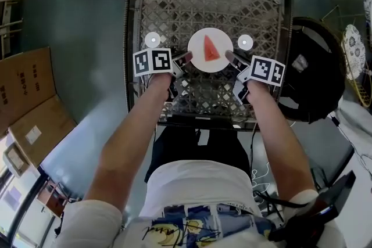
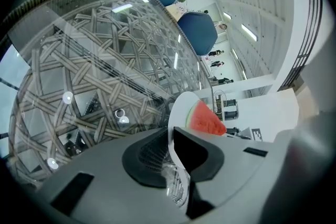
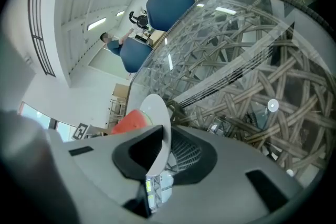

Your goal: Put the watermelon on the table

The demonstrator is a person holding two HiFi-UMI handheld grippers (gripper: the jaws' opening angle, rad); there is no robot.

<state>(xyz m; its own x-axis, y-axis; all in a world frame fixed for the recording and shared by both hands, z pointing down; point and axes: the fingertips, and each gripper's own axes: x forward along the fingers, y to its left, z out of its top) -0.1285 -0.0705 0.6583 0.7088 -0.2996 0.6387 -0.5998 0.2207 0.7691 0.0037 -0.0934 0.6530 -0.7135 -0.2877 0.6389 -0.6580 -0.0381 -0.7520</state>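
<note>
Between the two grippers hangs a white plate [image 1: 197,61] carrying the watermelon [image 1: 209,48] wedge.

- Left gripper [image 1: 181,62]: jaws closed down on the plate's left rim.
- Right gripper [image 1: 233,61]: jaws likewise pinched on the right rim.
- Wedge sits inboard of both tools, about equally near each. Its long axis runs away from the person, tip pointing outward.
- Plate is over the glass-topped woven table [image 1: 174,3], between two small white discs [image 1: 152,39].
- Coming move, by my reading, is straight down with both hands level.

The head view gives the layout but not the height. The gripper views show the rim edge-on in the pads, slice [image 2: 206,119] beyond. Contact with the glass cannot be told.
</note>
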